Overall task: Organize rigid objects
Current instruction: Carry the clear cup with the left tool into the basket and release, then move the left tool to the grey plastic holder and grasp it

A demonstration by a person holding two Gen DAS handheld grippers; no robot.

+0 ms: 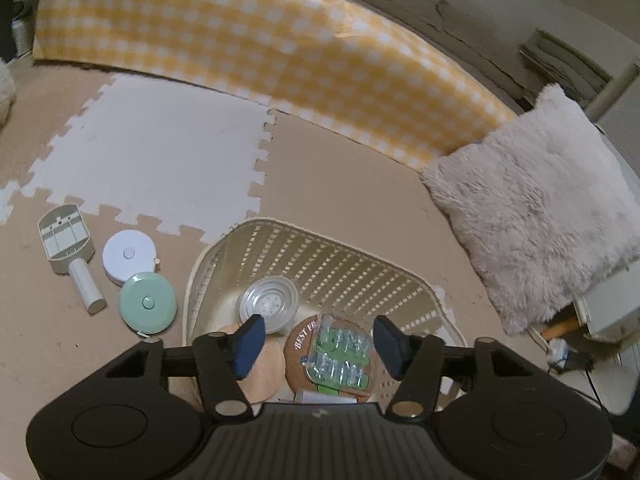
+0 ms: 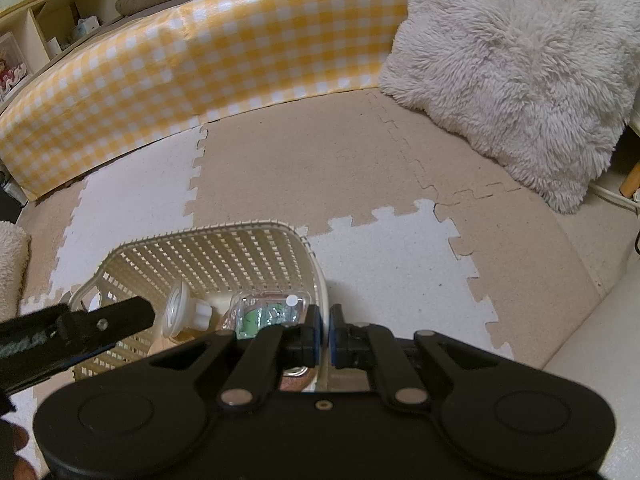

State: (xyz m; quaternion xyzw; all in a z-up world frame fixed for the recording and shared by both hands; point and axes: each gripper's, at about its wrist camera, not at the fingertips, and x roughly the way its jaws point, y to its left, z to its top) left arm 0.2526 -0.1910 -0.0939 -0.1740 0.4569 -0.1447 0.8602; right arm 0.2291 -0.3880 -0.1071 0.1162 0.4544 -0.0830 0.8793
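Observation:
A cream slotted basket (image 1: 320, 256) sits on the foam floor mat. Inside lie a clear plastic funnel-like piece (image 1: 269, 305), a wooden disc (image 1: 262, 372), a cork coaster (image 1: 304, 340) and a clear case with green contents (image 1: 340, 356). My left gripper (image 1: 318, 346) is open and empty above the case. On the mat left of the basket lie a grey scoop (image 1: 68, 248), a white tape measure (image 1: 129, 256) and a green tape measure (image 1: 148, 303). My right gripper (image 2: 324, 338) is shut on the basket's right rim (image 2: 322, 280). The left gripper's finger (image 2: 104, 322) shows at the left.
A yellow checked pad (image 1: 248, 40) stands along the back. A fluffy grey cushion (image 1: 536, 208) lies to the right, also in the right wrist view (image 2: 516, 64). Shelves (image 2: 52, 12) stand at the far left. White and beige mat tiles (image 2: 360, 160) surround the basket.

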